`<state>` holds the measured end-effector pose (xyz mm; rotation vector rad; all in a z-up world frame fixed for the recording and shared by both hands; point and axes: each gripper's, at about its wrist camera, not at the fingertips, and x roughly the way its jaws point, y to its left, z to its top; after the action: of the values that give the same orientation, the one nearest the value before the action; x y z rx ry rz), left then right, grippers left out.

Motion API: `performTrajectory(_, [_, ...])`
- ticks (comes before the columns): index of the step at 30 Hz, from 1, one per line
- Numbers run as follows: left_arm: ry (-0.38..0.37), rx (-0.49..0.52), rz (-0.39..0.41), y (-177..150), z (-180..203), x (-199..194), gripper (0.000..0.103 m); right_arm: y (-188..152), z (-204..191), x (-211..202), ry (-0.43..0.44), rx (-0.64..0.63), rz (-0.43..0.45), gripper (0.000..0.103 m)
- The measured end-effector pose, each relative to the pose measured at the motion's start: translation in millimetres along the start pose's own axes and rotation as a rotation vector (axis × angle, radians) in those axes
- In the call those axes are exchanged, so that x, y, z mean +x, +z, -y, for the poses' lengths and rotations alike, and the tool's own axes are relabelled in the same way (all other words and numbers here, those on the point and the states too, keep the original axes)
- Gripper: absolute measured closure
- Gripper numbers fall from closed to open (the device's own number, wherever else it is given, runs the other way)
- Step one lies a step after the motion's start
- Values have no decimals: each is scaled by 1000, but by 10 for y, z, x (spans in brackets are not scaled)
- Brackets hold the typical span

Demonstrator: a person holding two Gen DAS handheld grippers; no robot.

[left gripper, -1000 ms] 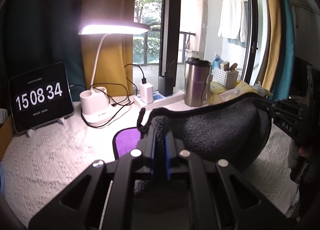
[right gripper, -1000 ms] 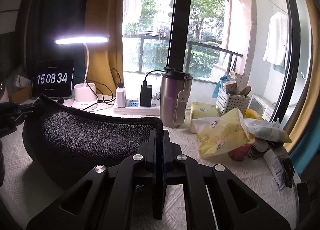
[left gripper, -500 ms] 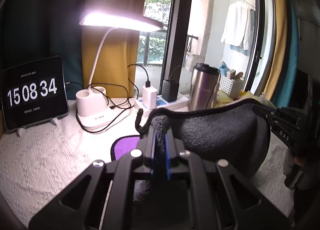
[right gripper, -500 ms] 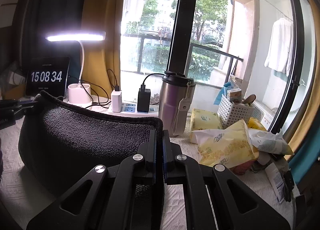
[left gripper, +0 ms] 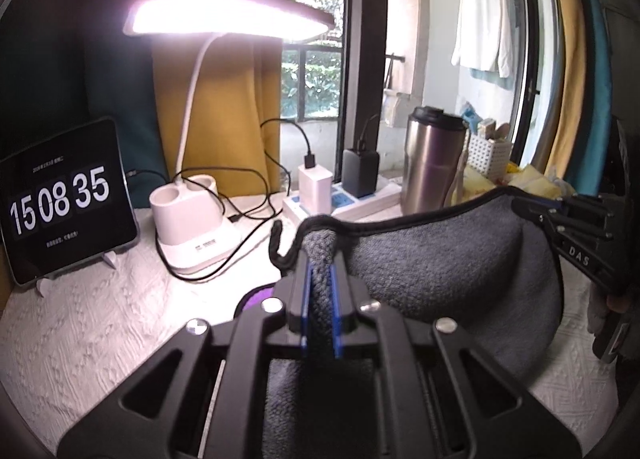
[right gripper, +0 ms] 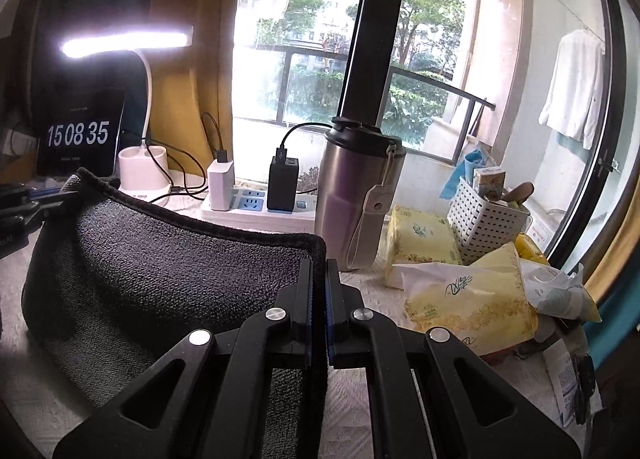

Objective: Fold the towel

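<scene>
A dark grey towel [left gripper: 448, 263] with a black hem hangs lifted between my two grippers above the white tablecloth. My left gripper [left gripper: 320, 271] is shut on one top corner of it. My right gripper [right gripper: 319, 271] is shut on the other top corner; the towel [right gripper: 168, 271] sags away to the left there. The right gripper also shows at the right edge of the left wrist view [left gripper: 532, 207], and the left gripper at the left edge of the right wrist view [right gripper: 52, 199]. A purple patch [left gripper: 256, 301] shows under the towel.
At the back stand a lit white desk lamp [left gripper: 192, 215], a tablet clock [left gripper: 60, 203], a power strip with chargers [right gripper: 256, 207] and a steel tumbler [right gripper: 356, 195]. Tissue packs [right gripper: 460, 295] and a white basket [right gripper: 484, 219] crowd the right. White tablecloth [left gripper: 100, 323] lies at the left.
Both grippers have carried the towel forward towards the lamp and window; the back objects look larger. Less of the purple patch shows. Both grips are unchanged.
</scene>
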<state>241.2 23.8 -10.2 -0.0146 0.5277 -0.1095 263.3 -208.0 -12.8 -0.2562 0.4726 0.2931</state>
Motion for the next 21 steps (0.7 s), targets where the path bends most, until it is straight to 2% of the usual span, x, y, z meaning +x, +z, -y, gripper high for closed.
performTrajectory(8, [48,7,-65,-56,-10,326,94,-19,-12,360,7,-8,-68,97])
performTrajectory(21, [72,-11,-178,-135,-42,766,91,-132,-16,867,18,5,-194,97])
